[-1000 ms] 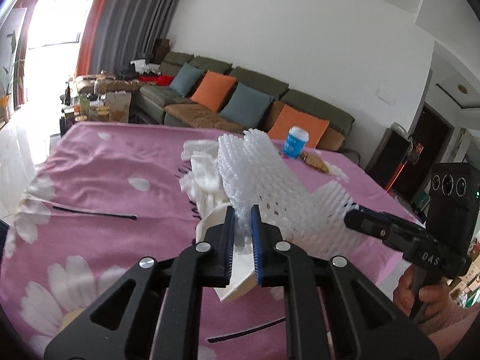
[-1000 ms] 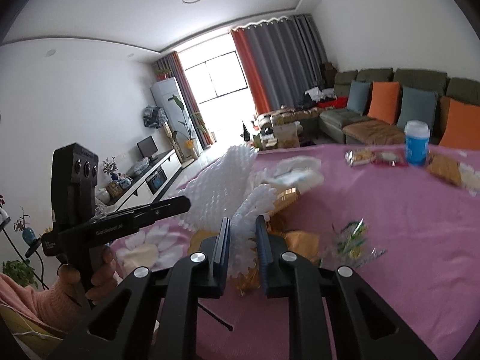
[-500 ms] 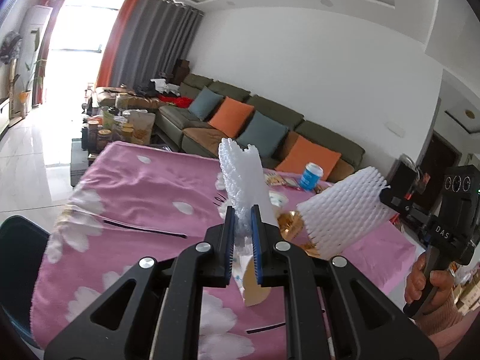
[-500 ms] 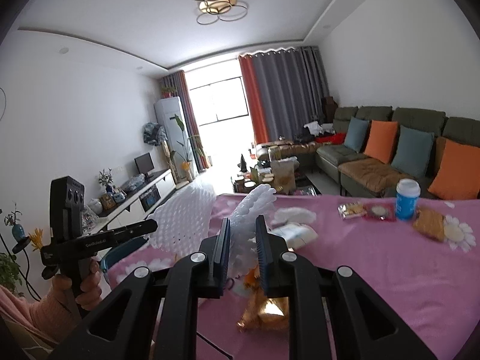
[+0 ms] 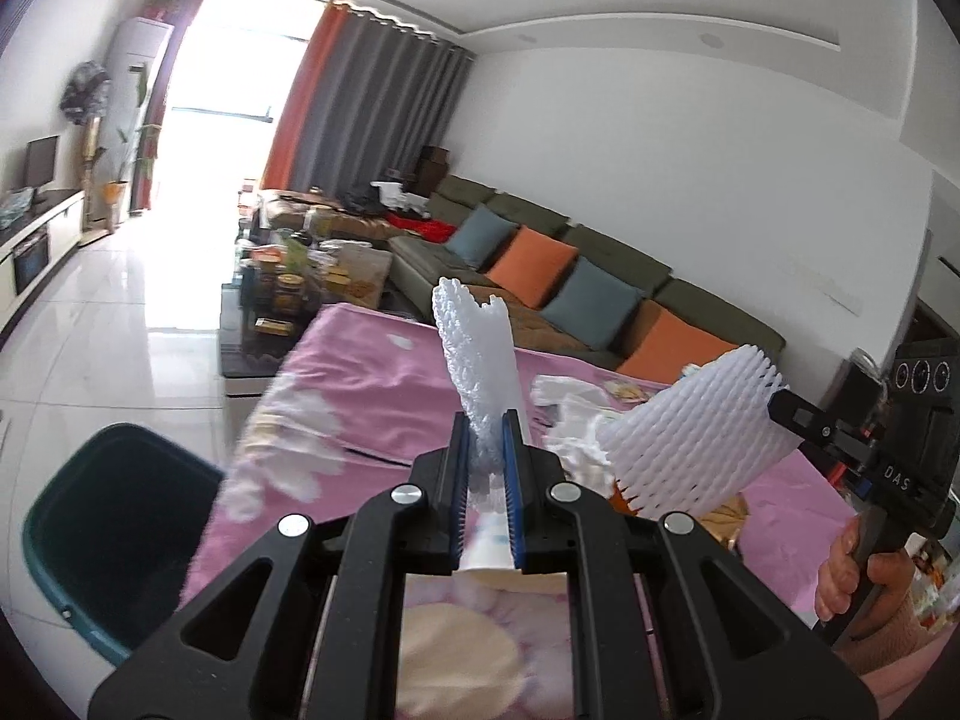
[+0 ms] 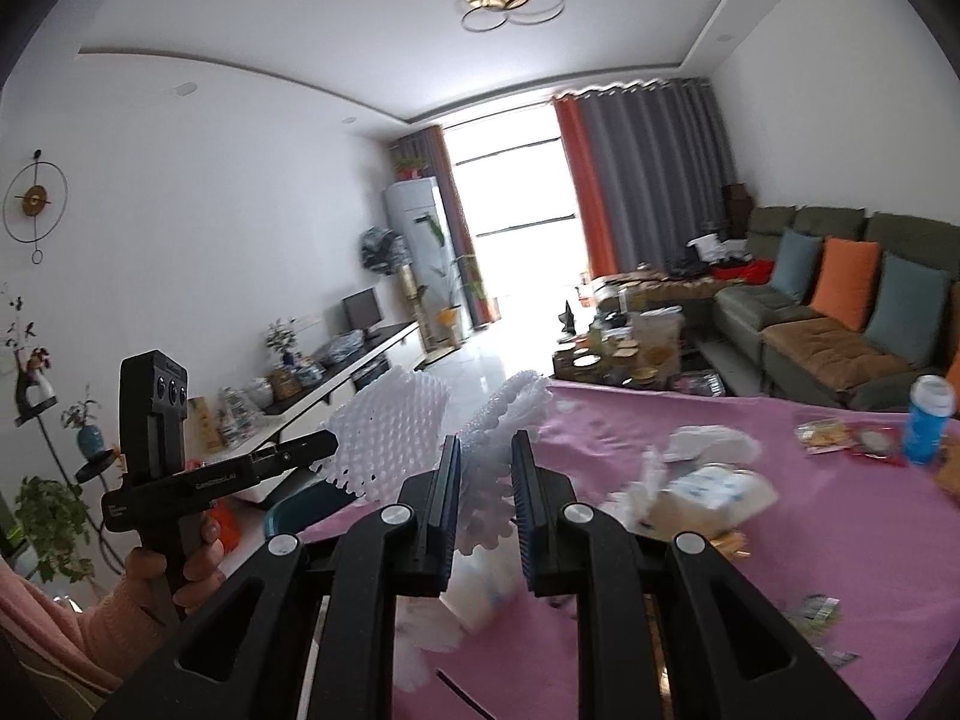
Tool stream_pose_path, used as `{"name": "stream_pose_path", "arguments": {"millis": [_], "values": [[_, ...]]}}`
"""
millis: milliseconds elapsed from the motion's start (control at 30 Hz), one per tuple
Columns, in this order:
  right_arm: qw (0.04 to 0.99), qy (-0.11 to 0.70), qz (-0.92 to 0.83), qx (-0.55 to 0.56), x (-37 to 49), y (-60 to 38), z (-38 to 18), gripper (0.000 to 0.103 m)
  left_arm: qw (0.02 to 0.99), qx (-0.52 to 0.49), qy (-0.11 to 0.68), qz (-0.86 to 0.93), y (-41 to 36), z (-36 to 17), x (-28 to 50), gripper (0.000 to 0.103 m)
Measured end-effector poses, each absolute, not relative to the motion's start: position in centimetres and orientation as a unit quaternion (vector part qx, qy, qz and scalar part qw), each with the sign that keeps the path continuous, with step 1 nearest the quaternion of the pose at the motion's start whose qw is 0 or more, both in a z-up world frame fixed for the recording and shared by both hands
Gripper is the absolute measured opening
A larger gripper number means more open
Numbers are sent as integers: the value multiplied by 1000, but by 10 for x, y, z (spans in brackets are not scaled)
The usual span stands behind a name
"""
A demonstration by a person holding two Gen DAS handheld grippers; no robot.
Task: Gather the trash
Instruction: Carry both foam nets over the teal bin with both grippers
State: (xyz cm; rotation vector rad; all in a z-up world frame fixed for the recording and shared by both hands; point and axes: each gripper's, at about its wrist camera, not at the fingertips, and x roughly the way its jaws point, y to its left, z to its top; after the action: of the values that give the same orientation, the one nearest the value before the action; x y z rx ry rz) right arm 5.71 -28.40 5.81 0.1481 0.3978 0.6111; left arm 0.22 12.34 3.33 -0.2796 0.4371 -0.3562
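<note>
My left gripper (image 5: 485, 441) is shut on a white foam net sleeve (image 5: 474, 354) that stands up from its jaws above the pink flowered tablecloth (image 5: 372, 384). My right gripper (image 6: 485, 468) is shut on a second white foam net sleeve (image 6: 510, 414); the same sleeve shows in the left wrist view (image 5: 696, 438), held by the other handheld gripper (image 5: 840, 438). A dark green bin (image 5: 114, 516) stands on the floor left of the table, below and left of the left gripper; its rim shows in the right wrist view (image 6: 306, 504). The left gripper with its sleeve (image 6: 390, 426) shows in the right wrist view.
On the table lie crumpled white tissues (image 6: 708, 450), a white packet (image 6: 714, 489), gold wrappers (image 5: 726, 519), snack packets (image 6: 822, 435), a small wrapper (image 6: 816, 609) and a blue cup (image 6: 927, 417). A sofa (image 5: 576, 276) and a cluttered coffee table (image 5: 300, 288) stand beyond.
Both grippers have lifted with their foam sleeves and swung left, away from the table's middle. The green bin has come further into the left wrist view.
</note>
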Motion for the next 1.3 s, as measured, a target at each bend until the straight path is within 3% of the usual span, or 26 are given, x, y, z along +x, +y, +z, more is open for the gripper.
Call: {"name": "stream_pose_path", "arguments": {"millis": [800,1300], "values": [[866,265,422,41,142,-107,32,16,946,-191,260,35,285,-17,-35,11],[849,311,428,14,162,-37,9,18,931,-199,298,69,314,-72,-21,11]]}}
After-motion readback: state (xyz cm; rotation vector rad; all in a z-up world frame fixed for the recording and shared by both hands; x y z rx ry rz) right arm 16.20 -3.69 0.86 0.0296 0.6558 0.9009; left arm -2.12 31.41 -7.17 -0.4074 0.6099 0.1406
